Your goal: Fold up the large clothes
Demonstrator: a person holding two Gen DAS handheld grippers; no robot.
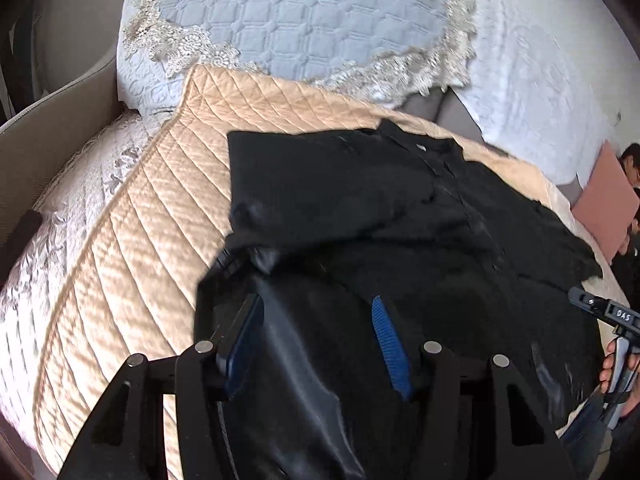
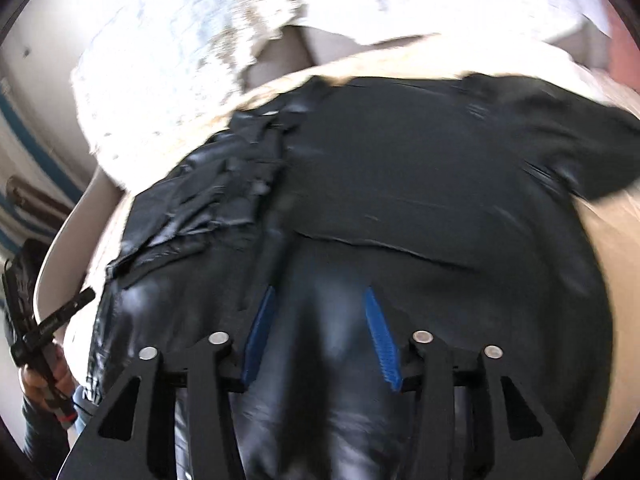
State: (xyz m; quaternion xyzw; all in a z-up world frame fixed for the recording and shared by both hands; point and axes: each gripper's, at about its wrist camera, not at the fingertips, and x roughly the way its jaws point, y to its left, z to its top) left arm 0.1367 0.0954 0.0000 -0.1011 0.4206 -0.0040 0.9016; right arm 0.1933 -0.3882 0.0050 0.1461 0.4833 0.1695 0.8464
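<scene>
Right-wrist view was motion-blurred and overexposed, its far bedding unreadable; the black garment (image 1: 360,216) lay partly folded across the peach quilt (image 1: 132,216) on the bed, below the lace-trimmed pillow (image 1: 304,20), with left tool (image 1: 316,312) and right tool (image 2: 320,300) both released, jaws apart above the cloth.

Hidden, cut off or blurred around the black garment (image 1: 360,208)

The right wrist view is smeared by motion, so the garment's folds and the white bedding (image 2: 172,60) behind it lose their detail. In the left wrist view the garment's near hem runs under the left tool (image 1: 316,340) and off the bottom edge. The right tool (image 1: 600,312) is cut by the right edge, as is a seated person (image 1: 634,168).
</scene>
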